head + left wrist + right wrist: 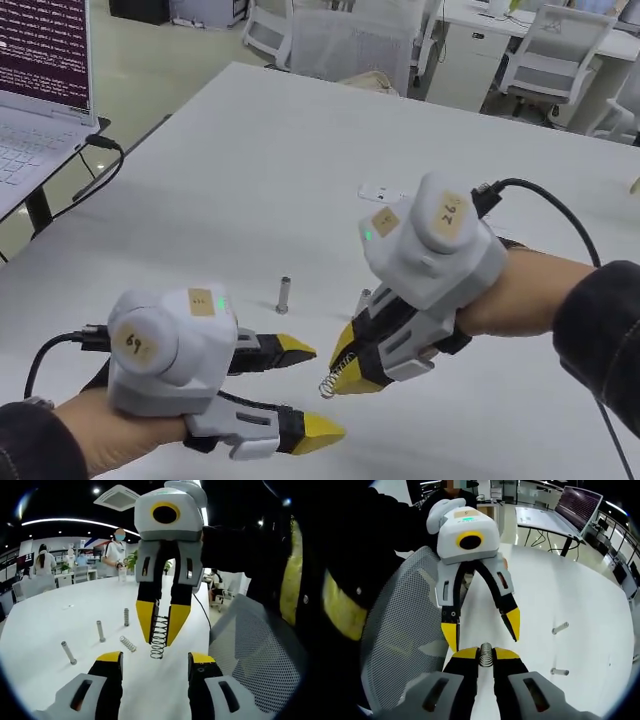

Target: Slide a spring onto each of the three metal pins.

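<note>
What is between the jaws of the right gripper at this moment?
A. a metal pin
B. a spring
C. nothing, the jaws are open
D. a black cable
B: the right gripper has its yellow tips shut on a spring, which the left gripper view shows pinched upright between them.

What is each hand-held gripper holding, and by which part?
The right hand-held gripper pinches a spring across its coils, one end sticking out past the tips. The left hand-held gripper is open and holds nothing.
</note>
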{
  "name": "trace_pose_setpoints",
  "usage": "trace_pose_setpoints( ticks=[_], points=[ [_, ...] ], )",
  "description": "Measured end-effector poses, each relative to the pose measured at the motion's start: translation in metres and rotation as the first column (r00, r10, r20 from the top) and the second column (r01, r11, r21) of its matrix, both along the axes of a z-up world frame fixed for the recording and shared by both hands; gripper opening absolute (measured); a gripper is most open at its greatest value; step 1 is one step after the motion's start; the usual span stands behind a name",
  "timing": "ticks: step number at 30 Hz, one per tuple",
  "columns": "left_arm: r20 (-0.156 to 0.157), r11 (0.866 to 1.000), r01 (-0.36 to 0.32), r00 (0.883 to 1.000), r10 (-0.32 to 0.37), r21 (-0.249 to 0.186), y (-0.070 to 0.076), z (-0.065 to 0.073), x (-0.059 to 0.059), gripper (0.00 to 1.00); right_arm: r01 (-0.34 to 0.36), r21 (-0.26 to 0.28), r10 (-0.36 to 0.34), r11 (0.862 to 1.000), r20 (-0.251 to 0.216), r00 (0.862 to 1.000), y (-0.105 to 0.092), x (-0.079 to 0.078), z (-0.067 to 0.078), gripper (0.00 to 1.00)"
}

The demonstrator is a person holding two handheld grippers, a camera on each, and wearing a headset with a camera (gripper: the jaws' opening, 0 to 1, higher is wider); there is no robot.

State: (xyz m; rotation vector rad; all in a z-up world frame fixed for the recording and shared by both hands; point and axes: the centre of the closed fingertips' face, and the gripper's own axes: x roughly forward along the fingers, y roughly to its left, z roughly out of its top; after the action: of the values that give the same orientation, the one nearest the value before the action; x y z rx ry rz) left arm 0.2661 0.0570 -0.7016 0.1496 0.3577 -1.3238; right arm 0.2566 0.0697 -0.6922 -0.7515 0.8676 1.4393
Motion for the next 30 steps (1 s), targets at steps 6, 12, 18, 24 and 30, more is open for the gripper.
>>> trace_pose_setpoints(
  ticks=[6, 12, 18, 24, 30],
  points=[
    [0.005, 1.0, -0.027, 1.0, 0.027, -0.009, 0.001, 0.001, 0.005, 0.6, 0.003, -0.004, -0.003, 1.0, 0.003, 1.0, -0.003, 0.002, 0.0, 0.08],
    [-0.004, 0.997, -0.073, 0.997, 0.073, -0.035, 0.006, 0.004, 0.013, 0.72, 0.012, -0.007, -0.012, 1.0, 0.005, 1.0, -0.007, 0.005, 0.001, 0.08],
    [-0.002, 0.993, -0.109, 0.994, 0.109, -0.045, 0.013, 0.001, 0.019, 0.8, 0.023, -0.01, -0.023, 1.0, 0.006, 1.0, -0.012, 0.008, 0.001, 0.08],
    [-0.006, 0.988, -0.146, 0.989, 0.146, -0.049, 0.022, -0.004, 0.023, 0.87, 0.039, -0.012, -0.038, 0.999, 0.011, 0.999, -0.017, 0.013, 0.004, 0.08],
    [-0.008, 0.983, -0.174, 0.985, 0.174, -0.059, 0.027, -0.006, 0.028, 0.89, 0.057, -0.015, -0.056, 0.998, 0.019, 0.998, -0.024, 0.022, 0.008, 0.08]
  ],
)
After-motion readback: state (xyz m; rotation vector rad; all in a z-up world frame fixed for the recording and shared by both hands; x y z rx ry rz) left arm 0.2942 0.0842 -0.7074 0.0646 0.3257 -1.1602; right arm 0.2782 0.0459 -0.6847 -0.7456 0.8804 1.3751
